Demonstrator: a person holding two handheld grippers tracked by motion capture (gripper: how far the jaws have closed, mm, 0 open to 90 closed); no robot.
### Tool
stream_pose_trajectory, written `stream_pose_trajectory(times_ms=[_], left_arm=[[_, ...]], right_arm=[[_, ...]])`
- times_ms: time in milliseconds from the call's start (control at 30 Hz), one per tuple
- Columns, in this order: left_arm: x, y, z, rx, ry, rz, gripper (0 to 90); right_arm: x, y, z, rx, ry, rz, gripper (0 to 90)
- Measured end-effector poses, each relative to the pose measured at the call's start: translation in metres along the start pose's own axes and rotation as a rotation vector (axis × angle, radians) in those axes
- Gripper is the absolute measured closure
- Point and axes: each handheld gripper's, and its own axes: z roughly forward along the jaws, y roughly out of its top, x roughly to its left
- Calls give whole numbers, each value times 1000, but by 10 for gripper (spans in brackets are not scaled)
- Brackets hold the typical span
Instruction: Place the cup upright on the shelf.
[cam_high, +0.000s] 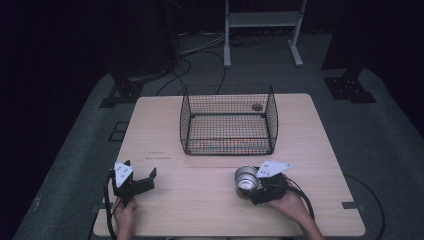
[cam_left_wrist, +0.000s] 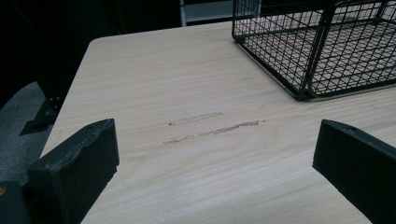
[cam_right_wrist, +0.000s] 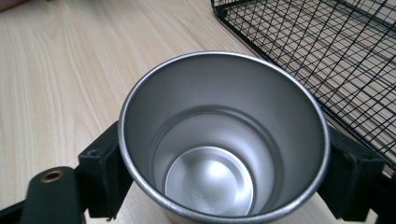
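A steel cup (cam_high: 246, 179) stands upright near the front edge of the desk (cam_high: 200, 200), right of the middle, mouth open to the ceiling. In the right gripper view the cup (cam_right_wrist: 224, 140) shows a bare, shiny inside with a round stepped bottom, and a black jaw presses against its wall on either side, so the right gripper (cam_high: 257, 185) is clamped around it. That gripper lies low over the wood, its grey three-cornered plate on top, with the person's right hand (cam_high: 292, 205) coming in from the front edge behind it.

Just beyond the cup, toward the far edge, a black wire basket (cam_high: 228, 120) sits in the middle of the desk, open at the top, its near wall close to the cup but apart from it. A small round hole (cam_high: 257, 106) shows in the desk top at the basket's far right corner.

The left gripper (cam_high: 142, 175) rests near the front left corner, held by the left hand (cam_high: 125, 212), well apart from the cup. Its jaws stand wide apart with bare wood between them; faint scuff marks (cam_left_wrist: 215, 128) streak the pale grain there.

The desk is light wood with rounded corners, standing on grey carpet (cam_high: 390, 140) in a dim room. Cables (cam_high: 200, 55) run over the floor behind it, toward a white frame (cam_high: 262, 30).
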Motion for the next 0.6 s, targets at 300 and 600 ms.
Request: stream_pose_trajectory(times_ms=[300,600], left_arm=[[0,0,0,3,1,-1,0],[0,0,0,6,3,-2,0]], right_arm=[[-7,1,-9,-20,17,36,180],[-13,1,-17,-32,20,78,180]])
